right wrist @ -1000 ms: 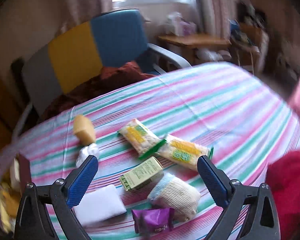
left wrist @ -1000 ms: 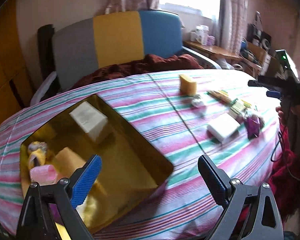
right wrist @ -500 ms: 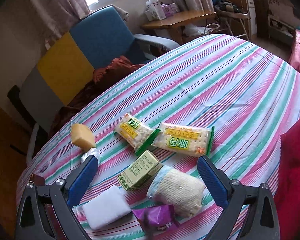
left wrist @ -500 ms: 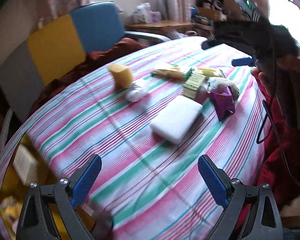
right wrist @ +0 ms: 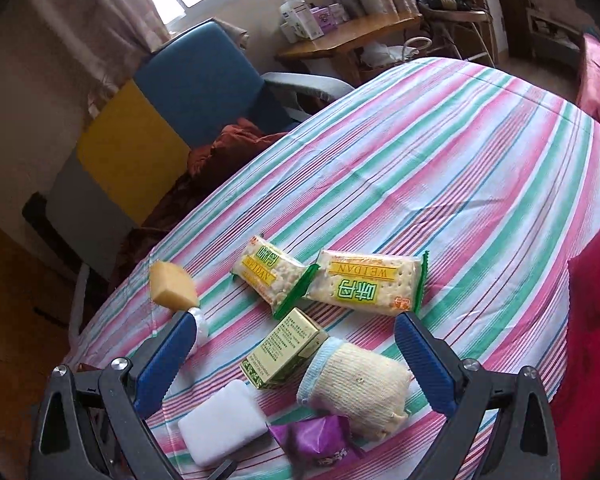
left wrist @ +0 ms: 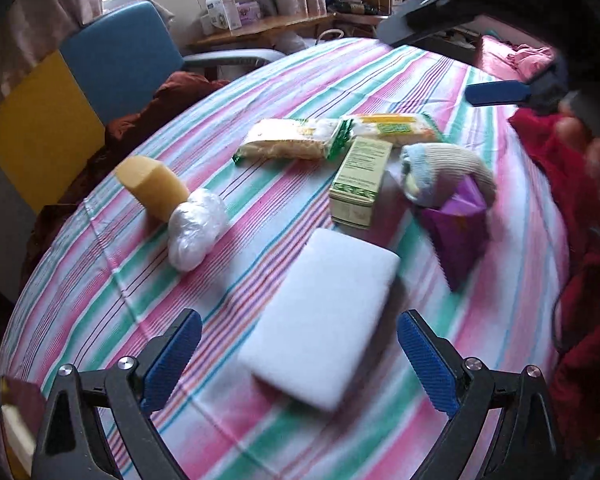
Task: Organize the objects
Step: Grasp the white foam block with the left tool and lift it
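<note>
With both the left tongs (left wrist: 298, 354) and right tongs (right wrist: 294, 354) spread apart and empty, the white sponge (left wrist: 320, 326) is best straddled squarely across its narrow width; the soft block should be clamped gently.

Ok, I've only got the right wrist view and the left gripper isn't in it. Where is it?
Observer: The left gripper is lined up on the white pad, one finger on either side of the pad's near end.
Operator: Gripping it?
Observer: No. The jaws are wide open, with striped cloth showing between each finger and the pad.
Operator: What's the white thing half hidden behind my left finger?
Observer: A scrunched clear plastic bundle, resting against the yellow block.
</note>
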A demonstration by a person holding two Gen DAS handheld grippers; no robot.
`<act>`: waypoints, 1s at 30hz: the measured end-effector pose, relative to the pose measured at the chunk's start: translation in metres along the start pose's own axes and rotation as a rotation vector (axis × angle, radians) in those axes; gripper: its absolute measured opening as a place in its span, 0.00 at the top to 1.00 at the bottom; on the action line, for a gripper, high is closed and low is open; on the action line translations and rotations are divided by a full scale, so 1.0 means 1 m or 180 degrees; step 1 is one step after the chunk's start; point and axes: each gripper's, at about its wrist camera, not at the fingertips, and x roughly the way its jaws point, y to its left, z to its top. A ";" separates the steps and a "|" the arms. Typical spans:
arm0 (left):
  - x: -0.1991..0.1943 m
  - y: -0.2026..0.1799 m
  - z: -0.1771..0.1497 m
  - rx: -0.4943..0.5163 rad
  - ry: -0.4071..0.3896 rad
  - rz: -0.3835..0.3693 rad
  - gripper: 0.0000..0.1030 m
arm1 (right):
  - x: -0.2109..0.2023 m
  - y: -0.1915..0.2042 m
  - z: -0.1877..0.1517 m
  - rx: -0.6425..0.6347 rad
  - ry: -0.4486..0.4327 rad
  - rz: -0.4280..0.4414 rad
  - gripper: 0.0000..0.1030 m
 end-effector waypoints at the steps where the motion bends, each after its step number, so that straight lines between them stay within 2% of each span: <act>1: 0.004 0.001 0.002 -0.0020 0.0016 -0.0023 0.04 | 0.000 -0.002 0.001 0.0042 0.0005 0.0011 0.02; 4: 0.014 0.000 0.006 -0.0059 0.0026 -0.0061 0.07 | 0.000 -0.009 0.003 0.0145 0.0015 0.0032 0.02; 6: 0.019 -0.001 0.006 -0.0061 0.0039 -0.0101 0.14 | 0.001 -0.011 0.003 0.0177 0.0029 0.0034 0.02; 8: 0.024 0.000 0.004 -0.0162 0.0101 -0.0284 0.25 | 0.002 -0.012 0.003 0.0191 0.0053 0.0030 0.02; 12: 0.023 0.004 -0.001 -0.0316 0.0056 -0.0366 0.27 | 0.007 -0.011 0.003 0.0173 0.0116 -0.0027 0.02; 19: 0.016 0.005 -0.009 -0.0457 0.0019 -0.0327 0.35 | 0.014 -0.005 0.000 0.0054 0.0215 -0.0008 0.02; 26: -0.005 0.005 -0.041 -0.0700 -0.0043 -0.0214 0.35 | 0.026 0.017 -0.008 -0.0295 0.0394 0.0015 0.02; 30: -0.018 0.005 -0.060 -0.0798 -0.0057 -0.0212 0.35 | 0.037 0.035 -0.017 -0.0639 0.0634 0.0037 0.02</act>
